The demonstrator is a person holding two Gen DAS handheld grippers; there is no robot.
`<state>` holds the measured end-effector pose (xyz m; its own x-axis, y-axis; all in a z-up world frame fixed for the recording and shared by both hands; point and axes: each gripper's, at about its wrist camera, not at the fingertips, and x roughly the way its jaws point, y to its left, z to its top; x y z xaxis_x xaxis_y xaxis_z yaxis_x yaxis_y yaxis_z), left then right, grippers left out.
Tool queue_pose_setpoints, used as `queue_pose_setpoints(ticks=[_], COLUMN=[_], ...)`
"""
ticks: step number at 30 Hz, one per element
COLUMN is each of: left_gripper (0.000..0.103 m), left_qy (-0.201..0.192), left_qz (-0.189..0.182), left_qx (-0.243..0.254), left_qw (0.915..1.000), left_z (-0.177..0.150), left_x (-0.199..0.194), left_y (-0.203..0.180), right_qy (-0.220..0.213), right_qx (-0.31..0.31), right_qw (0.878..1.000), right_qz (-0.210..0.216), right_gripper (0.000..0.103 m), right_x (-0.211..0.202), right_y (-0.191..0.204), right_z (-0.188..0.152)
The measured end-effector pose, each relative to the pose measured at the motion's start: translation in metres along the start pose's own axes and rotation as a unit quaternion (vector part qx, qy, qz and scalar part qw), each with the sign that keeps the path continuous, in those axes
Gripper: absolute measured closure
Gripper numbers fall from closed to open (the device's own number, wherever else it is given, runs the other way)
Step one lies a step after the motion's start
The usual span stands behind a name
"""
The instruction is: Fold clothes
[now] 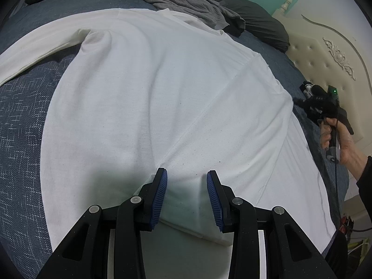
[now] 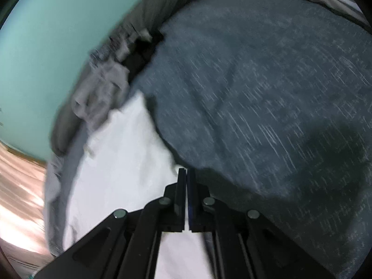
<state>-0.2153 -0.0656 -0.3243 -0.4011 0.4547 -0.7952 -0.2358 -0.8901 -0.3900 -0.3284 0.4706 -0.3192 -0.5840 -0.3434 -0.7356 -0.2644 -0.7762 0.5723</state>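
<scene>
We see a white shirt spread flat on a bed. The bed has a dark blue cover with little pale lines on it. One long sleeve of the shirt stretches out to the left side of the picture. A seam runs slanting across the cloth.

Our left gripper is over the near part of the shirt. Its two fingers have blue pads. The fingers are apart, and we see only flat white cloth in the gap. The pads do not squeeze the cloth.

Past the shirt lies a gray heap of clothes. Next to it is a dark pillow. On the right stands a cream headboard with curly trim.

In the left view, we also see our right hand far to the right. It holds the handle of the right gripper, near the edge of the shirt.

The right view is blurry. There our right gripper has its fingers pressed together, with no gap between them. Their tips sit right at the edge of the shirt, where white cloth meets the blue cover. We cannot tell if any cloth is pinched between them. A green wall shows at the top left of that view.
</scene>
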Motion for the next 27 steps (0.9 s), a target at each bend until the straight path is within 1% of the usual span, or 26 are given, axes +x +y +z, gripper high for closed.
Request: queue_pose_setpoints(ticks=[7, 8, 10, 11, 12, 13, 14, 17, 18, 19, 21, 22, 23, 25, 27], left_gripper=[0.065, 0.065, 0.065, 0.065, 0.065, 0.065, 0.065, 0.065, 0.065, 0.065, 0.065, 0.065, 0.065, 0.065, 0.065], left_qy=[0.0, 0.0, 0.0, 0.0, 0.0, 0.0, 0.0, 0.0, 0.0, 0.0, 0.0, 0.0, 0.0, 0.0, 0.0], left_qz=[0.0, 0.001, 0.001, 0.002, 0.002, 0.003, 0.003, 0.004, 0.004, 0.004, 0.004, 0.004, 0.004, 0.004, 0.004], left_qx=[0.0, 0.0, 0.001, 0.001, 0.001, 0.001, 0.002, 0.003, 0.003, 0.003, 0.004, 0.004, 0.004, 0.004, 0.004], left_qw=[1.0, 1.0, 1.0, 1.0, 1.0, 1.0, 1.0, 1.0, 1.0, 1.0, 1.0, 1.0, 1.0, 1.0, 1.0], left_z=[0.0, 0.0, 0.0, 0.0, 0.0, 0.0, -0.001, -0.001, -0.001, -0.001, -0.002, -0.002, -0.002, -0.002, -0.002], left_x=[0.0, 0.0, -0.001, -0.001, -0.001, -0.001, -0.001, -0.001, -0.001, -0.001, -0.001, -0.001, -0.001, -0.001, -0.001], left_y=[0.0, 0.0, 0.0, 0.0, 0.0, 0.0, 0.0, -0.001, -0.001, -0.001, 0.0, 0.0, -0.001, 0.0, 0.0], right_qy=[-0.005, -0.01, -0.014, -0.013, -0.011, -0.009, -0.007, -0.008, -0.012, -0.015, -0.022, -0.025, -0.027, -0.033, -0.04], right_qx=[0.011, 0.012, 0.017, 0.018, 0.016, 0.011, 0.006, -0.012, -0.014, -0.006, 0.02, 0.031, 0.04, 0.035, 0.025], right_qw=[1.0, 1.0, 1.0, 1.0, 1.0, 1.0, 1.0, 1.0, 1.0, 1.0, 0.999, 0.999, 0.999, 0.999, 0.999], right_qz=[-0.016, -0.011, 0.008, 0.015, 0.015, 0.013, 0.011, 0.004, 0.003, 0.006, 0.015, 0.018, 0.02, 0.013, 0.002], right_gripper=[0.102, 0.099, 0.099, 0.093, 0.085, 0.063, 0.059, 0.06, 0.067, 0.08, 0.088, 0.096, 0.099, 0.101, 0.102], right_x=[-0.003, -0.005, -0.007, -0.006, -0.005, -0.003, 0.0, 0.007, 0.009, 0.01, 0.011, 0.012, 0.012, 0.01, 0.006], right_y=[-0.014, -0.014, -0.009, -0.006, -0.004, 0.0, 0.003, 0.013, 0.013, 0.01, 0.003, -0.001, -0.004, -0.002, 0.001], right_z=[-0.004, -0.003, 0.002, 0.005, 0.006, 0.007, 0.007, 0.005, 0.004, 0.003, 0.001, 0.0, -0.001, -0.002, -0.003])
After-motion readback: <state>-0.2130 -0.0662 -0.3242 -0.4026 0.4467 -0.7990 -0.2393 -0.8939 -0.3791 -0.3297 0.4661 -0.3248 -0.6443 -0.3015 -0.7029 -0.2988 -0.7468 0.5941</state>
